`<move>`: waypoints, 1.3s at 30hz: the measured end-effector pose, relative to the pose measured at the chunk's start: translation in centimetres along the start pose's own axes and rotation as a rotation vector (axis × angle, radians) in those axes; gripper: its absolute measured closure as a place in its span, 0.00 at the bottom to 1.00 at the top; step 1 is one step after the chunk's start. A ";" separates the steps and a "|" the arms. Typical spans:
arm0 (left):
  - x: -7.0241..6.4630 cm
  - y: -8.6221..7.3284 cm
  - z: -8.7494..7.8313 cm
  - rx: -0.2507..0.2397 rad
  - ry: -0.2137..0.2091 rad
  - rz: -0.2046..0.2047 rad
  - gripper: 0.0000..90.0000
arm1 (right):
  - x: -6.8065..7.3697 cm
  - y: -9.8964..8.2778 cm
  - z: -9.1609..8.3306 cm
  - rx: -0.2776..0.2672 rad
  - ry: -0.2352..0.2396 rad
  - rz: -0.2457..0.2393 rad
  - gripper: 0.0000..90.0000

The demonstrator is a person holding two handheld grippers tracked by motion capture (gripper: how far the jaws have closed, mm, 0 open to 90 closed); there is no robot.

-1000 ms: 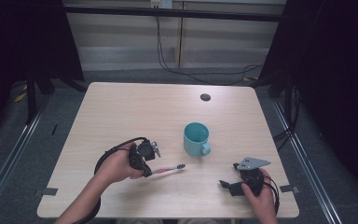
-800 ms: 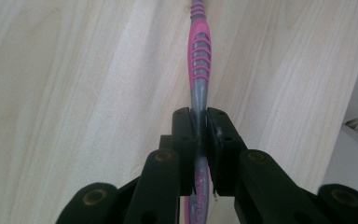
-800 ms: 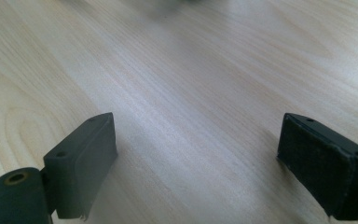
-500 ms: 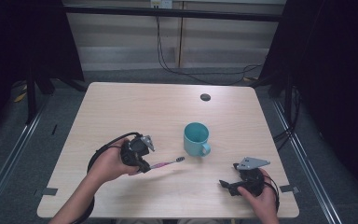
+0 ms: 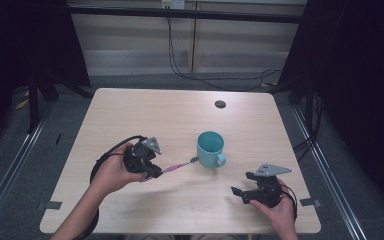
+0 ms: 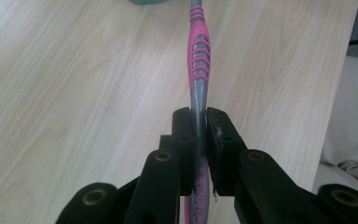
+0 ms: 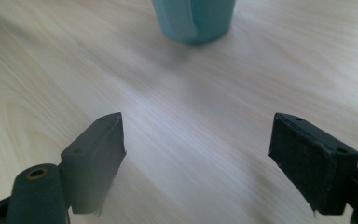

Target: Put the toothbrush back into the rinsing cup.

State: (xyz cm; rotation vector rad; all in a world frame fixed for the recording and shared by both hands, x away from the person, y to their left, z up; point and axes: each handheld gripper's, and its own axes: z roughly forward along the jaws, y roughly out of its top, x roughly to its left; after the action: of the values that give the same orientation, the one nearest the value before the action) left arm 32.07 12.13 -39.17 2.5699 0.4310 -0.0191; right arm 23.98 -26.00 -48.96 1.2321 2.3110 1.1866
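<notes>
A pink and grey toothbrush (image 5: 178,166) is clamped by its handle in my left gripper (image 5: 155,171), held above the wooden table (image 5: 130,115). Its bristle end points at the teal mug (image 5: 210,148) and nearly reaches the mug's side. In the left gripper view the pads press both sides of the toothbrush handle (image 6: 199,60) in my left gripper (image 6: 200,122). My right gripper (image 5: 242,183) rests low at the front right, open with nothing between its jaws, which have just been closing a little. In the right gripper view the mug (image 7: 193,16) stands ahead of my right gripper (image 7: 196,140).
A small dark round disc (image 5: 220,104) lies near the table's far edge. Cables trail from both grippers. Dark floor and metal rails surround the table on the left and right.
My left gripper has risen and moved slightly away from me with the toothbrush, bringing its bristle end close to the mug. The right hand has stayed in place.
</notes>
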 end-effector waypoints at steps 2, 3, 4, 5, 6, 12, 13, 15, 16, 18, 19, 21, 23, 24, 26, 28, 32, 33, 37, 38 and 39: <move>0.0 0.0 -0.1 -0.018 0.002 -0.007 0.92 | 0.3 0.6 0.0 -0.015 0.013 0.008 0.21; 0.1 0.0 -0.2 -0.024 0.007 -0.002 0.92 | 0.4 0.8 0.0 -0.018 0.016 0.010 0.21; 0.1 0.1 -0.3 -0.037 0.010 -0.007 0.92 | 0.5 1.0 0.0 -0.022 0.024 0.008 0.23; 0.0 0.1 -0.3 -0.049 0.014 -0.015 0.92 | 0.6 1.3 0.0 -0.029 0.037 0.010 0.24; 0.0 0.1 -0.3 -0.061 0.020 -0.018 0.92 | 0.8 1.5 0.0 -0.033 0.043 0.016 0.24; 0.0 0.6 -0.6 -0.114 0.036 -0.023 0.92 | 0.9 2.6 -0.4 -0.079 0.107 0.075 0.26; 0.0 0.7 -0.6 -0.123 0.043 -0.023 0.92 | 0.9 2.8 -0.4 -0.090 0.120 0.085 0.26; -0.1 0.8 -0.7 -0.145 0.051 -0.024 0.92 | 0.9 3.3 -0.7 -0.107 0.138 0.096 0.27; -0.2 0.9 -0.7 -0.151 0.054 -0.026 0.92 | 0.9 3.5 -0.7 -0.114 0.147 0.100 0.28; -0.2 1.0 -0.8 -0.168 0.061 -0.025 0.92 | 0.9 3.8 -0.8 -0.119 0.153 0.103 0.29; -0.2 1.1 -0.8 -0.177 0.067 -0.020 0.92 | 1.0 4.1 -0.9 -0.117 0.150 0.101 0.29; -0.3 1.2 -0.8 -0.190 0.067 -0.027 0.92 | 1.2 4.4 -0.9 -0.119 0.154 0.098 0.29; -0.3 1.4 -0.8 -0.198 0.070 -0.021 0.92 | 1.3 4.8 -1.0 -0.130 0.161 0.097 0.31; -0.4 1.5 -0.8 -0.204 0.072 -0.019 0.92 | 1.4 5.0 -1.1 -0.135 0.170 0.093 0.32; -0.5 1.6 -0.7 -0.212 0.073 -0.019 0.92 | 1.5 5.4 -1.1 -0.141 0.178 0.099 0.32; -0.6 1.8 -0.6 -0.218 0.075 -0.020 0.92 | 1.6 5.8 -1.2 -0.142 0.190 0.112 0.32; -0.8 2.2 -0.3 -0.245 0.081 -0.023 0.92 | 1.5 6.4 -1.2 -0.158 0.223 0.148 0.32; -0.8 2.2 -0.3 -0.251 0.084 -0.023 0.92 | 1.5 6.5 -1.1 -0.164 0.232 0.156 0.32; -1.0 2.7 0.0 -0.273 0.085 -0.031 0.92 | 1.5 6.9 -1.1 -0.179 0.251 0.183 0.32; -1.1 2.8 0.0 -0.272 0.087 -0.025 0.92 | 1.6 7.0 -1.1 -0.184 0.256 0.191 0.32; -1.2 2.9 0.1 -0.277 0.089 -0.022 0.92 | 1.6 7.1 -1.0 -0.190 0.259 0.195 0.32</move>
State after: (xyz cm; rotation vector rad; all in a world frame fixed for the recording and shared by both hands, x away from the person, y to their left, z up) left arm 31.82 9.34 -37.68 2.2990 0.4611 0.1375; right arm 26.47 -23.15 -42.66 1.3244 2.2221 1.6807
